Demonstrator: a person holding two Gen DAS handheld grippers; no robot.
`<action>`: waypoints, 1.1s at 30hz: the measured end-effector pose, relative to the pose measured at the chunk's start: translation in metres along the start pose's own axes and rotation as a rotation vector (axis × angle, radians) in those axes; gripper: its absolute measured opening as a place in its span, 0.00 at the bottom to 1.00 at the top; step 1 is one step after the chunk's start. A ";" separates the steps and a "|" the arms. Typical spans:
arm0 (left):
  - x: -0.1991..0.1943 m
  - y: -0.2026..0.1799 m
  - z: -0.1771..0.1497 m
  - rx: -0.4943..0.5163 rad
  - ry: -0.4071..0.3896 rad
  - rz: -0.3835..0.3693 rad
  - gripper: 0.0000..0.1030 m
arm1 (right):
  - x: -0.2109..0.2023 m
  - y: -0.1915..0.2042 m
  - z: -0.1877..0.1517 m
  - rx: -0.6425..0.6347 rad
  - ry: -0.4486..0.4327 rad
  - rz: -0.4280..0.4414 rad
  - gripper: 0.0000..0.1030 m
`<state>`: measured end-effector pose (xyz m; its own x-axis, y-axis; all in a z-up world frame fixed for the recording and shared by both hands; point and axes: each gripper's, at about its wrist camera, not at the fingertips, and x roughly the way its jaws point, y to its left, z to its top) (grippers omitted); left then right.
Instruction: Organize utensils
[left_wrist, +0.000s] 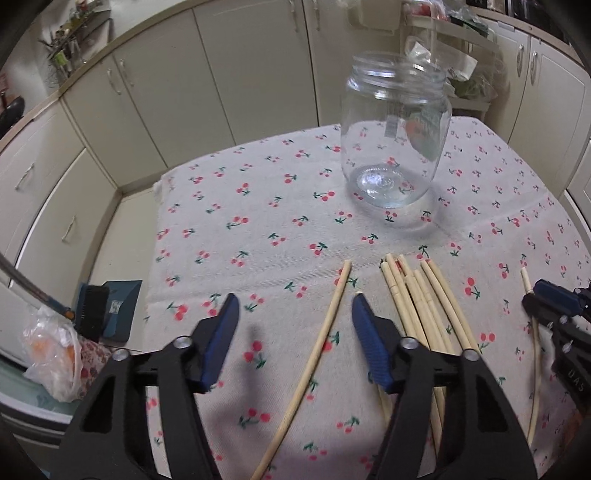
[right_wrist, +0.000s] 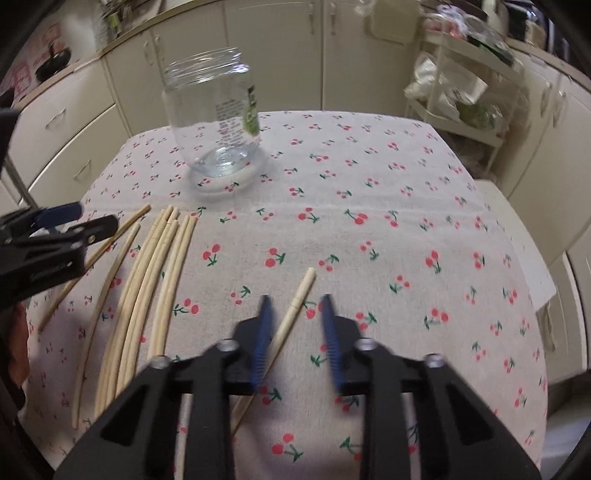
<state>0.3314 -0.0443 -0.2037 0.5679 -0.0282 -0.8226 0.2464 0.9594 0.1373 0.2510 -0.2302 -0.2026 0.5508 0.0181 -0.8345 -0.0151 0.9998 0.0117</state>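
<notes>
Left gripper (left_wrist: 293, 325) and right gripper (right_wrist: 294, 325) each straddle a light, stiff, slippery chopstick (left_wrist: 325, 336), jaws apart; pinch mid-shaft.

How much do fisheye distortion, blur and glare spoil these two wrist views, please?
Left wrist view: sharp overall; the fisheye bows the cabinets and the chopsticks, and the glass jar shows small highlights at its base. Right wrist view: softer, with the right gripper fingertips smeared and the jar slightly blurred; dark vignette in the corners of both.
</notes>
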 end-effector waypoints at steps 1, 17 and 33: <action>0.004 -0.002 0.001 0.007 0.011 -0.006 0.45 | 0.001 0.002 0.001 -0.027 0.000 0.005 0.09; 0.022 -0.016 0.024 0.050 0.128 -0.097 0.05 | 0.009 -0.002 0.013 -0.133 0.012 0.117 0.06; -0.102 0.034 0.084 -0.262 -0.243 -0.333 0.04 | 0.012 -0.018 0.017 0.016 0.032 0.239 0.06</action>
<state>0.3475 -0.0326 -0.0693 0.6664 -0.3807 -0.6411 0.2582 0.9245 -0.2806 0.2722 -0.2480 -0.2039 0.5065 0.2545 -0.8238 -0.1283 0.9671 0.2198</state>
